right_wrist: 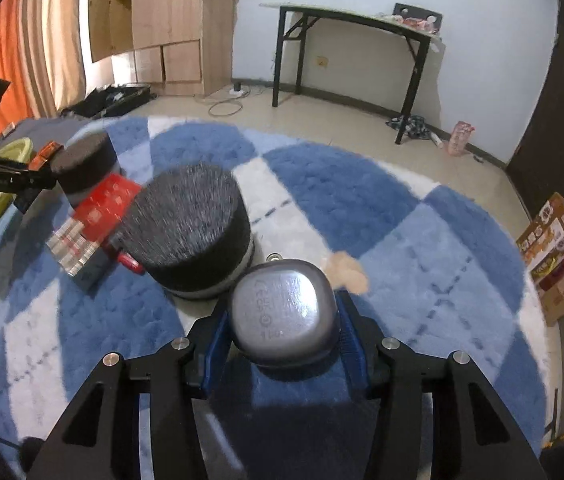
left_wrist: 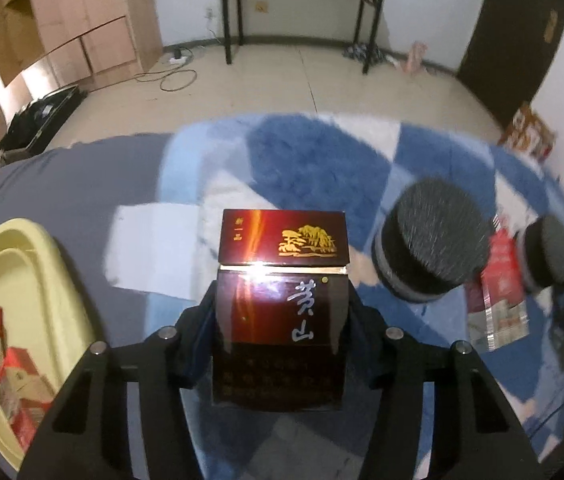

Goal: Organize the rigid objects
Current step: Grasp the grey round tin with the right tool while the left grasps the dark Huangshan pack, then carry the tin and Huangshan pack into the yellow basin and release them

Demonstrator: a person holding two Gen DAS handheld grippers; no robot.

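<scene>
Left wrist view: left gripper clamps a dark red cigarette box above the blue rug. Right gripper pinches a grey case. Yellow tray holds some boxes; round black tins remain loose.

My left wrist camera looks steeply down along its fingers, close over the blue checked rug, facing the far black table. My right wrist camera tilts less steeply, equally near. Both share the large black cylinder, rug and table.
</scene>
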